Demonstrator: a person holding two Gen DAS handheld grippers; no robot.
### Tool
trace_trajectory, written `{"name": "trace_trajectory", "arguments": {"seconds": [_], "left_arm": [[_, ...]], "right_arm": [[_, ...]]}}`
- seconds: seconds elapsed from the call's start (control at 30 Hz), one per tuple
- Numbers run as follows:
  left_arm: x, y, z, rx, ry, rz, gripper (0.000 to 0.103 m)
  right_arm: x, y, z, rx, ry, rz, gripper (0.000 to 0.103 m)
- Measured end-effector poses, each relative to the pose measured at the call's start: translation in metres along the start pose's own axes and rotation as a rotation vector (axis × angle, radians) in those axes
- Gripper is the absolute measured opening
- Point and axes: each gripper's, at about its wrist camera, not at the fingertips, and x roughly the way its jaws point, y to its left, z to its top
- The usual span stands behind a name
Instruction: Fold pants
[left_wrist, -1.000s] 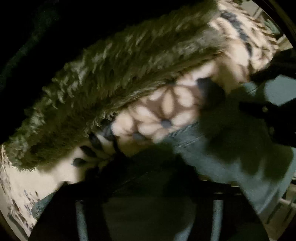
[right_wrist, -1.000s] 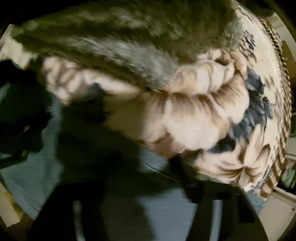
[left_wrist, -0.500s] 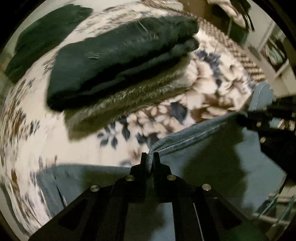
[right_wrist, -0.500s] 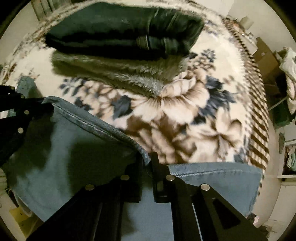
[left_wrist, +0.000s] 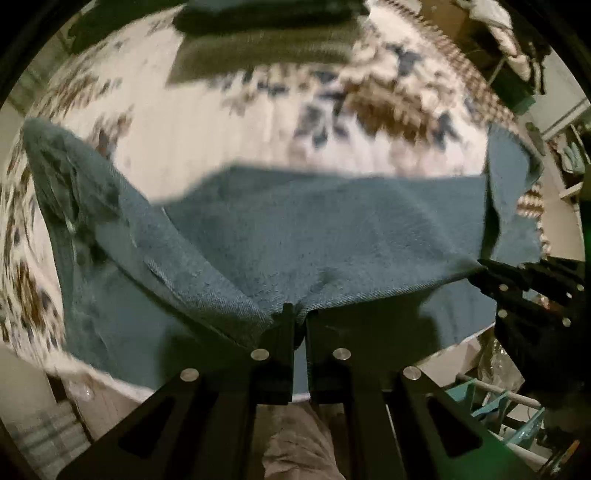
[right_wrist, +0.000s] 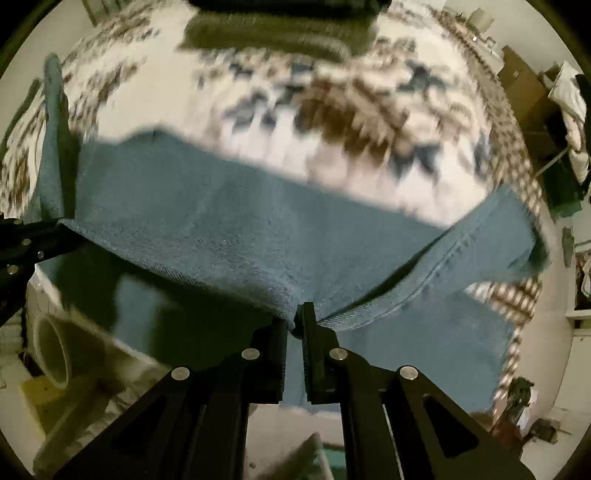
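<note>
Blue denim pants (left_wrist: 325, 236) hang stretched between both grippers above a flowered blanket (left_wrist: 207, 133). My left gripper (left_wrist: 299, 314) is shut on the near edge of the denim, and a fold trails off to the left. My right gripper (right_wrist: 299, 317) is shut on the same edge farther along, near a stitched seam (right_wrist: 436, 269). In the left wrist view the right gripper (left_wrist: 491, 269) shows at the right, pinching the cloth. In the right wrist view the left gripper (right_wrist: 48, 229) shows at the left edge. Both point downward.
A stack of dark folded clothes (left_wrist: 266, 33) lies at the far side of the blanket (right_wrist: 177, 92). A pale tube (right_wrist: 55, 354) and clutter lie on the floor below the bed edge. Shelves and hanging clothes (right_wrist: 569, 110) stand at the right.
Both grippers closed on the denim edge beside the folded stack, then lifted and pulled it back toward the near bed edge. The stack has receded to the top of both views.
</note>
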Motion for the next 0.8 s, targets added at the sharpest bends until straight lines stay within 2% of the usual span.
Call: {"name": "trace_trajectory", "arguments": {"seconds": [0.17, 0.23, 0.33, 0.37, 0.4, 0.43, 0.47, 0.53, 0.63, 0.67, 0.73, 0.77, 0.8], "left_arm": [[0.034, 0.007, -0.032, -0.099, 0.047, 0.015, 0.004], [0.044, 0.011, -0.04, -0.123, 0.074, 0.018, 0.009], [0.046, 0.015, -0.046, -0.16, 0.097, 0.005, 0.013], [0.043, 0.016, -0.048, -0.172, 0.099, -0.001, 0.015], [0.04, 0.017, -0.049, -0.187, 0.1, 0.0, 0.025], [0.034, 0.018, -0.049, -0.204, 0.097, -0.002, 0.036], [0.029, 0.019, -0.049, -0.213, 0.095, -0.008, 0.042], [0.015, 0.022, -0.045, -0.251, 0.079, -0.014, 0.058], [0.002, 0.021, -0.032, -0.273, 0.026, -0.015, 0.063], [0.0, 0.016, -0.027, -0.266, 0.001, -0.008, 0.064], [0.004, 0.0, -0.001, -0.232, -0.047, 0.003, 0.076], [0.011, -0.01, 0.013, -0.215, -0.056, 0.002, 0.078], [0.018, -0.017, 0.026, -0.194, -0.064, 0.013, 0.083]], "right_arm": [[0.03, 0.017, -0.027, -0.037, 0.055, -0.005, 0.01], [0.04, 0.02, -0.034, -0.028, 0.082, 0.003, 0.011], [0.048, 0.016, -0.04, 0.0, 0.121, 0.048, 0.02], [0.047, 0.012, -0.042, 0.025, 0.134, 0.079, 0.033], [0.044, 0.006, -0.045, 0.062, 0.149, 0.117, 0.049], [0.04, 0.0, -0.047, 0.093, 0.155, 0.151, 0.078], [0.03, -0.012, -0.051, 0.154, 0.146, 0.204, 0.084], [0.015, -0.03, -0.056, 0.233, 0.134, 0.241, 0.084], [-0.016, -0.075, -0.059, 0.387, 0.076, 0.237, 0.084], [-0.026, -0.094, -0.057, 0.448, 0.054, 0.22, 0.084], [-0.036, -0.135, -0.047, 0.554, 0.01, 0.177, 0.084], [-0.037, -0.159, -0.039, 0.602, -0.007, 0.129, 0.084], [-0.034, -0.18, -0.03, 0.631, -0.011, 0.092, 0.084]]}}
